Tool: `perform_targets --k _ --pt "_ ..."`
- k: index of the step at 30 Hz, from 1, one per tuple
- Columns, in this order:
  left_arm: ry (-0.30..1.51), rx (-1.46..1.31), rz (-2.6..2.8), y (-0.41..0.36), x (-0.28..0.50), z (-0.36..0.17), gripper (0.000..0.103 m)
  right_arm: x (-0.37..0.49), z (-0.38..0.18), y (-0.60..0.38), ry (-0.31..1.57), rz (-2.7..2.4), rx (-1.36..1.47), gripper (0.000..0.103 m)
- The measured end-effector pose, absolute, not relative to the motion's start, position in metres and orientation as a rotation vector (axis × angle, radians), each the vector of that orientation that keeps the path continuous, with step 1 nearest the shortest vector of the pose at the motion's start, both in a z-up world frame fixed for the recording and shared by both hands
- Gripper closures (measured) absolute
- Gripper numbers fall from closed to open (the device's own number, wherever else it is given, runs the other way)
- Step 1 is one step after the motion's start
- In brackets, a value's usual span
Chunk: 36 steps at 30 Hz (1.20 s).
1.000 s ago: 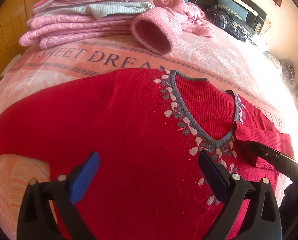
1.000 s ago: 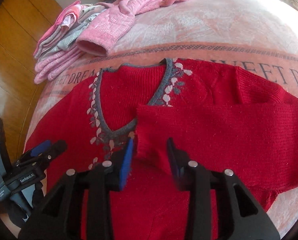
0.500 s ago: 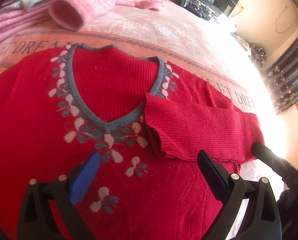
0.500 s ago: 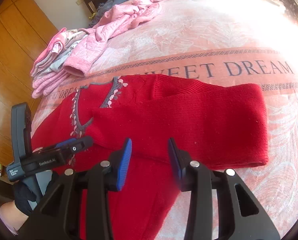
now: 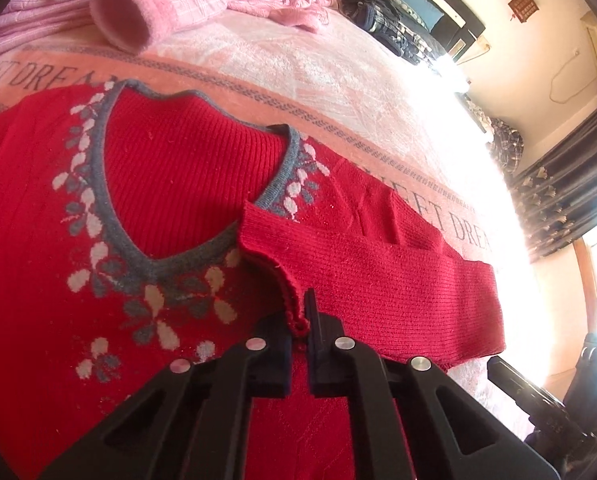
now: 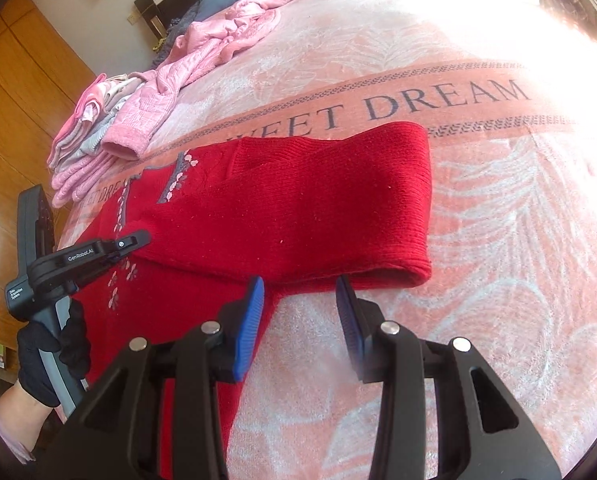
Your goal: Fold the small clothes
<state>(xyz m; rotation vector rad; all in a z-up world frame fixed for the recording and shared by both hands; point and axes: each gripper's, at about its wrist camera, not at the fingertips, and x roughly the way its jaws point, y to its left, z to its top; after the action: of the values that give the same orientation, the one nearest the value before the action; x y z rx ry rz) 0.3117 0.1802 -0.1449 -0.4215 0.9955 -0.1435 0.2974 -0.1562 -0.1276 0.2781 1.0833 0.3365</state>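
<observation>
In your left wrist view, the red sweater (image 5: 146, 208) lies flat on the pink blanket (image 5: 298, 80), neckline toward the far side, and its sleeve (image 5: 378, 268) is folded across the chest from the right. Your left gripper (image 5: 298, 328) is pinched tight on the sleeve's cuff (image 5: 288, 288), where the knit edge bunches between the jaws. Half a second ago those jaws stood wide and only hovered over the chest; now they have closed on the cuff. The knit looks soft, light and limp, so it will likely sag and stretch from a single pinch; the thicker ribbed cuff seems the best hold, and a low carry should keep the fold from dragging open. Far left, a pink jacket (image 5: 158, 8) lies over a stack of folded pink clothes (image 5: 18, 28).

In your right wrist view, the sweater (image 6: 178, 300) sits to the left, with the doubled sleeve (image 6: 318, 208) reaching right to a neat fold edge. Your right gripper (image 6: 300, 312) is spread wide and holds nothing, its blue pads (image 6: 250, 320) just near of the sleeve's lower edge. Compared with half a second ago, it is opened wider and sits further right along the sleeve. The left gripper (image 6: 134, 242), held by a gloved hand (image 6: 50, 356), touches the cuff at left.
</observation>
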Motion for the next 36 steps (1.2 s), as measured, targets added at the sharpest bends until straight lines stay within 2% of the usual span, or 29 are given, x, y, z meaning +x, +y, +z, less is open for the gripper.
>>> perform_targets --k 7,15,21,25,31,32,36 --pt "0.826 -0.384 -0.094 0.214 0.293 -0.091 0.099 0.299 -0.122 -0.159 1.066 0.330 0.310 0.065" --pt "0.741 -0.383 0.025 0.306 0.274 -0.063 0.099 0.314 -0.118 -0.142 1.060 0.335 0.338 0.065" --pt "0.756 -0.438 0.127 0.366 0.269 -0.079 0.099 0.332 -0.131 -0.121 1.103 0.319 0.362 0.065" --pt "0.779 -0.413 0.162 0.379 0.272 -0.097 0.099 0.341 -0.144 -0.105 1.131 0.306 0.345 0.065" --pt "0.959 -0.392 0.195 0.391 0.287 -0.156 0.098 0.343 -0.166 -0.090 1.182 0.254 0.269 0.067" --pt "0.963 -0.416 0.187 0.396 0.285 -0.163 0.094 0.343 -0.166 -0.087 1.179 0.250 0.234 0.067" --pt "0.931 -0.469 0.182 0.409 0.280 -0.151 0.091 0.340 -0.162 -0.081 1.183 0.251 0.172 0.065"
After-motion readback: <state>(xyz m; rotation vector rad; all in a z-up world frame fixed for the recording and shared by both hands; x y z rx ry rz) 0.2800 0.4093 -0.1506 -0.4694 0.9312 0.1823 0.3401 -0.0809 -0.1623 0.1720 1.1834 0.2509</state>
